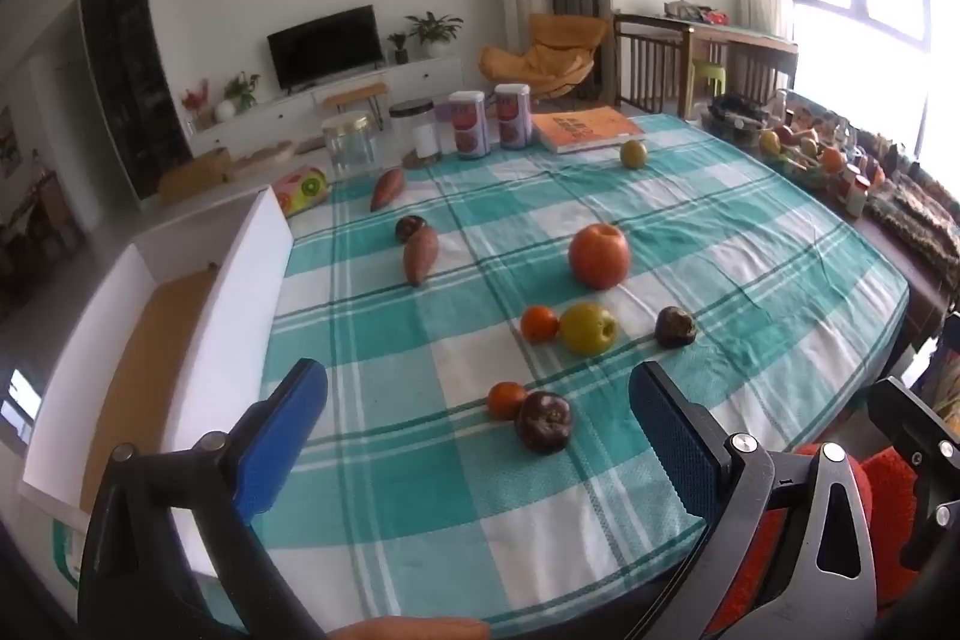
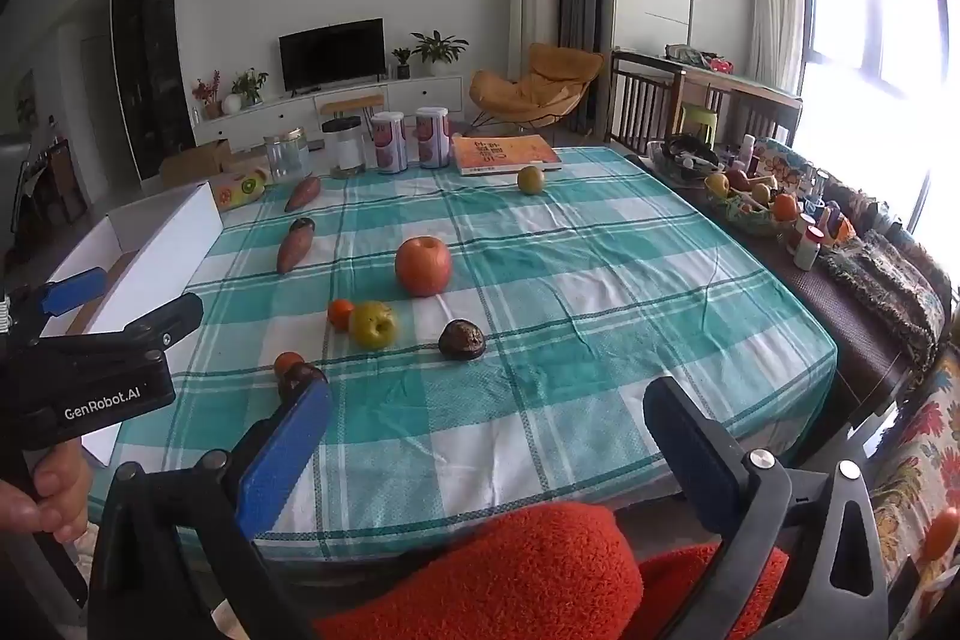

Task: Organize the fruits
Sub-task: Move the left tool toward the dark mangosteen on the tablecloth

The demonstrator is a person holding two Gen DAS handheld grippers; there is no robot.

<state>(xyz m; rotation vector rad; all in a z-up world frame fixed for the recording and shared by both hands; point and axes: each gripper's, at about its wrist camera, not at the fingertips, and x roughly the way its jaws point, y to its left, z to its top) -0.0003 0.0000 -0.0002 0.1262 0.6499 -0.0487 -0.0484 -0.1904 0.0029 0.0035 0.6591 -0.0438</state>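
Fruits lie on a teal checked tablecloth (image 1: 750,244): a red apple (image 1: 599,256) (image 2: 422,266), a yellow apple (image 1: 588,328) (image 2: 372,322) touching a small orange (image 1: 539,323), a dark wrinkled fruit (image 1: 675,327) (image 2: 461,339), a dark purple fruit (image 1: 543,421) beside another small orange (image 1: 505,399), a far green fruit (image 1: 633,153) (image 2: 531,179). Two sweet potatoes (image 1: 420,253) (image 1: 387,189) lie toward the left. My left gripper (image 1: 480,424) is open and empty, just short of the purple fruit. My right gripper (image 2: 486,430) is open and empty over the table's near edge.
A white cardboard box (image 1: 252,280) (image 2: 162,244) stands open at the table's left edge. Jars, two cans (image 1: 489,121) and an orange book (image 1: 585,127) line the far edge. A fruit basket (image 2: 750,202) and bottles crowd the side table on the right. Red cushion (image 2: 510,574) below.
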